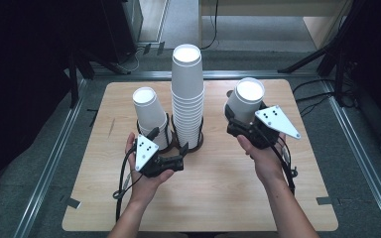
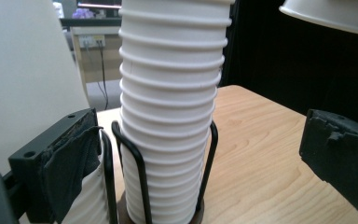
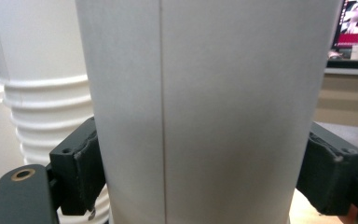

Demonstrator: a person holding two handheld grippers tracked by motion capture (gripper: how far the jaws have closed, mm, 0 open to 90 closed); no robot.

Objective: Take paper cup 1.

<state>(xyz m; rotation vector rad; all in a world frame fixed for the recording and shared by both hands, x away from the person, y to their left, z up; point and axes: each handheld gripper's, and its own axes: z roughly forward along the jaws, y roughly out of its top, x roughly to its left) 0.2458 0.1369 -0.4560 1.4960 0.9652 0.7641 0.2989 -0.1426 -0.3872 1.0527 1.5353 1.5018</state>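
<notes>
right gripper [image 1: 242, 119]: fingers [image 3: 81, 170] clamped on one upside-down paper cup [image 1: 247, 100], one on each side of the wall, gripping low on the cup. Held over the right half of the worktop [image 1: 218, 198], toward the far edge. Can't tell from here if the rim is touching the wood or not.

why that grip: squeezing the wall from two sides keeps the cup upright and the closed base on top, so my guess is it's meant to drop over something rather than just get parked.

left gripper [image 1: 171, 162]: fingers [image 2: 70, 163] spread wide, not pinching anything. One is tucked between the two wire holders, right against the short stack; the other hangs free out over bare wood.

tall stack [image 1: 187, 94]: loads of nested cups, upside down, in a black wire holder [image 2: 140, 172] around the middle of the worktop, nearer the far edge. The wire ribs are what keep that tower from toppling.

short stack [image 1: 150, 114]: just left of the tall one, touching distance, in its own wire holder.

my read: left hand looks set to steady the tall stack's holder while the right brings its cup in. Just a guess though.

watch out for: paper wall is thin, too hard a squeeze dents it.
</notes>
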